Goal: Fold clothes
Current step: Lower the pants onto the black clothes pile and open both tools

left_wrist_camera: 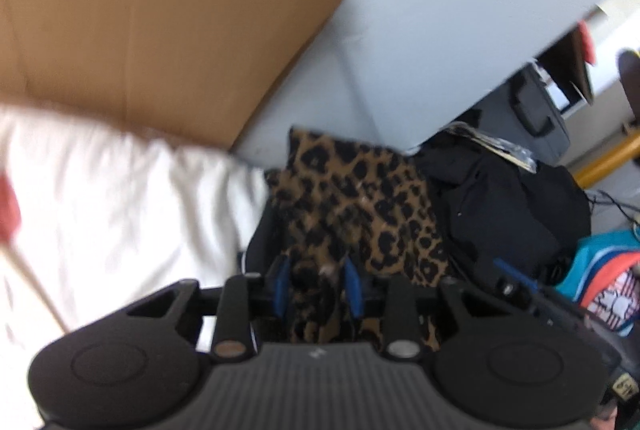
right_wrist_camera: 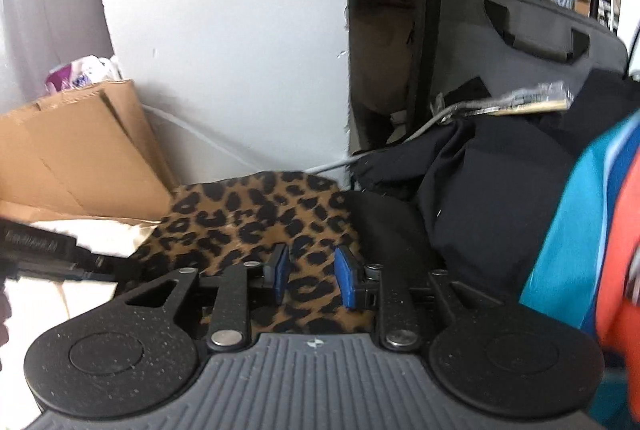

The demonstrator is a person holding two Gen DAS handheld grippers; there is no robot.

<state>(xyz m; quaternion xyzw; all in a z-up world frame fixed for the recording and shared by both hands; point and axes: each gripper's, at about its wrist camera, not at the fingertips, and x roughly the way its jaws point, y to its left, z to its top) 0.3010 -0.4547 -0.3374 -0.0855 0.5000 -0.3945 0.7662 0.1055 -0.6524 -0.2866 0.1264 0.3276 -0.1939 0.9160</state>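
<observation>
Your left gripper [left_wrist_camera: 318, 286] pinches a bunched fold of the leopard-print cloth [left_wrist_camera: 352, 197], lifting it for folding. Your right gripper [right_wrist_camera: 310, 276] stands apart over it, cloth at 12 o'clock.

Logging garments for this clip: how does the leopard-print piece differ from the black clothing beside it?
The leopard-print garment is tan with black spots; the black clothing is plain and dark. The leopard-print garment lies fairly flat under both grippers, while the black clothing sits heaped and bunched to its right. The leopard-print garment runs between the right gripper pads; the black clothing lies outside them. Both are unfolded.
</observation>
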